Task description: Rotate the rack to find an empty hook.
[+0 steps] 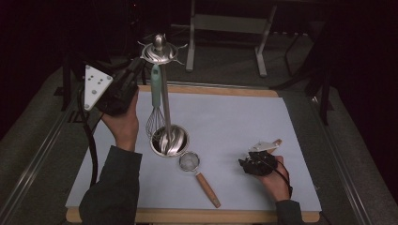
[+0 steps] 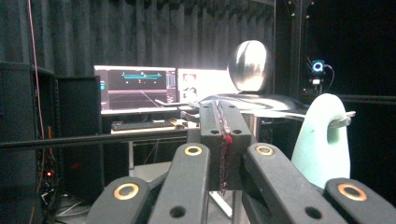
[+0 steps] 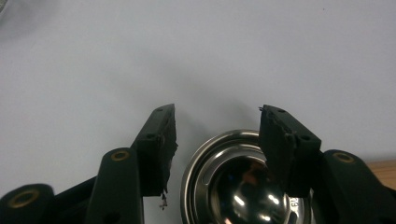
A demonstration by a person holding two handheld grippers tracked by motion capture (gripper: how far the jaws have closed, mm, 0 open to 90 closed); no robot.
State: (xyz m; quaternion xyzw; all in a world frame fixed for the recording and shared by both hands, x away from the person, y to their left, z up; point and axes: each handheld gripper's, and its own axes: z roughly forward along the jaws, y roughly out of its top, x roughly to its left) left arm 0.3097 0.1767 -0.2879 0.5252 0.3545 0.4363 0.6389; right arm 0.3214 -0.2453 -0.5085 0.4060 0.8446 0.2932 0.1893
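the left gripper [image 1: 137, 67] is up by the crown of the steel stand [image 1: 165, 108] with its jaws pressed flat together, and from the left gripper view [image 2: 223, 116] i can't make out anything caught between the pads. the whisk [image 1: 156, 98] hangs from one of the stand's hooks, just to the right of those closed jaws and a little below their tips, apart from them. its mint handle [image 2: 322, 144] looks like smooth moulded plastic or silicone, rounded and paddle-shaped with a hanging hole near the end. that handle looks like the place to take it, across the flat faces below the hole. the wire loops lower down are thin and springy and would squash or slip. it looks light, and i'd expect it to swing freely on the hook if nudged. the stand is polished metal with a ball knob [image 2: 250, 65] on top, a slim pole and a round swirled base, and it seems stiff but top-heavy enough to rock. lower down, off to that gripper's right, the right gripper [image 1: 256, 164] lies on the pale mat [image 1: 234, 117] with its jaws apart [image 3: 217, 112], a shiny round steel bowl [image 3: 243, 186] just below them. a small mesh strainer [image 1: 190, 162] with a wooden handle lies between that gripper and the stand's base.
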